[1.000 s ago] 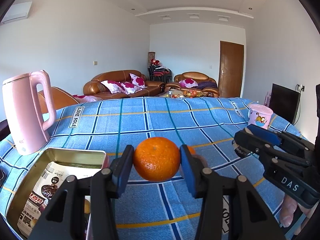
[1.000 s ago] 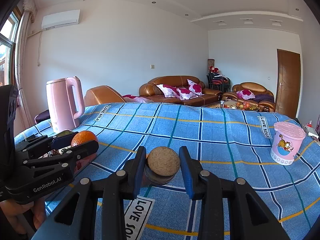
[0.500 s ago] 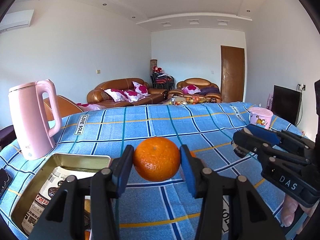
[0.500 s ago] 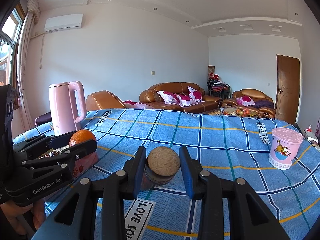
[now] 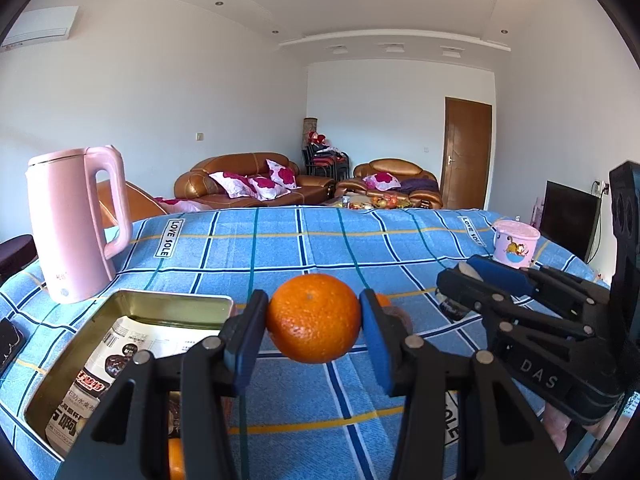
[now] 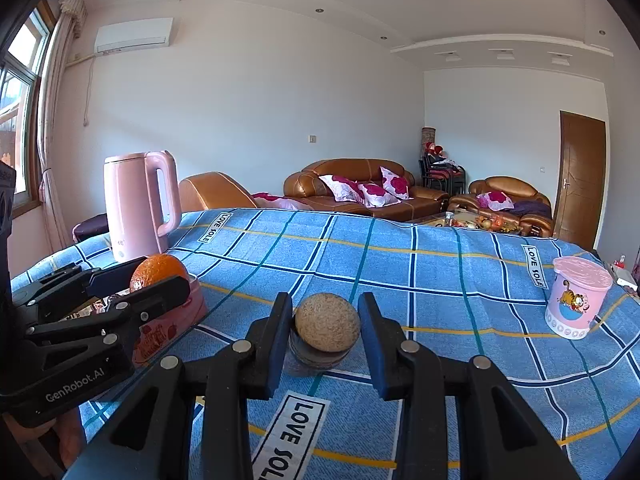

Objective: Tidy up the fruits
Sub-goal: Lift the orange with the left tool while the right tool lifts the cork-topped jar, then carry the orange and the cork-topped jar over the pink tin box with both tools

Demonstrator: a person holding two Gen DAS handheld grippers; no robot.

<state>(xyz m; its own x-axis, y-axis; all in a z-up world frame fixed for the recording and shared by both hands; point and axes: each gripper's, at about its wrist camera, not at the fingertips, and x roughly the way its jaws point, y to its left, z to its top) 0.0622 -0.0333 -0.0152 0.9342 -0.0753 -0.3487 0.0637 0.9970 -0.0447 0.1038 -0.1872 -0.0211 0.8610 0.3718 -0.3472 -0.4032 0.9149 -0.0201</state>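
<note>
Blue checked tablecloth. Left gripper clamps orange; right gripper clamps brown round fruit. Transport step; next: lower orange into tin, 9 o'clock.

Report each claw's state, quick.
Left claw: shut on the orange.
Right claw: shut on a round brown fruit, kind unclear.

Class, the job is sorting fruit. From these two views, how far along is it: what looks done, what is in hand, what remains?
Done: at least one small orange fruit seems to lie in the tin.
In hand: the left gripper holds an orange off the cloth beside the tin; the right gripper holds a round brown fruit.
Left: placing both, plus something orange partly hidden behind the left jaws.
</note>
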